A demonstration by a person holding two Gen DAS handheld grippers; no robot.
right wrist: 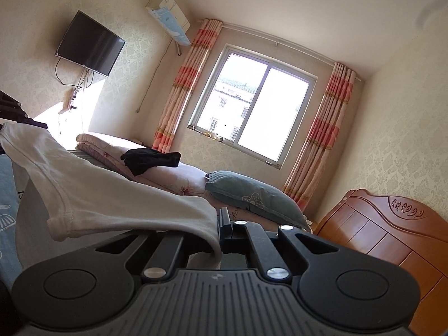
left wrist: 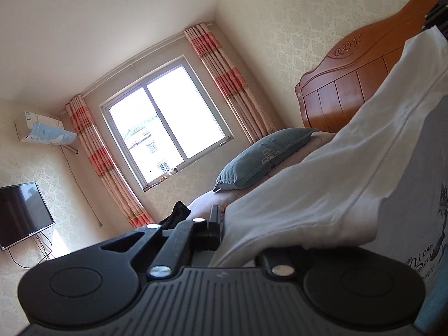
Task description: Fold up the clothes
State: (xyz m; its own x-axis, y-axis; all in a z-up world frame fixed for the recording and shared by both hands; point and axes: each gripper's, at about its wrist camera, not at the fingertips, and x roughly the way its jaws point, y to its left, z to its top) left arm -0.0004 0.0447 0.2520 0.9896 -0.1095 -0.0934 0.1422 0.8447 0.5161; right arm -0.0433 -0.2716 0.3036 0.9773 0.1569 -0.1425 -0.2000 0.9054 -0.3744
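A white T-shirt (left wrist: 322, 182) hangs stretched in the air between my two grippers, above the bed. In the left wrist view it runs off to the right, with a dark print (left wrist: 436, 224) on its front. My left gripper (left wrist: 221, 226) is shut on one edge of it; the cloth hides the right finger. In the right wrist view the same T-shirt (right wrist: 112, 190) spreads to the left, a hemmed sleeve (right wrist: 64, 224) drooping. My right gripper (right wrist: 221, 224) is shut on the cloth, and its left finger is covered.
A bed lies ahead with a grey-blue pillow (left wrist: 260, 159) (right wrist: 252, 196), a black garment (right wrist: 151, 161) (left wrist: 179, 214) and a folded quilt (right wrist: 95, 142). The wooden headboard (left wrist: 350, 84) (right wrist: 378, 224) stands to the right. A window (right wrist: 252, 103) and a wall TV (right wrist: 89, 43) are beyond.
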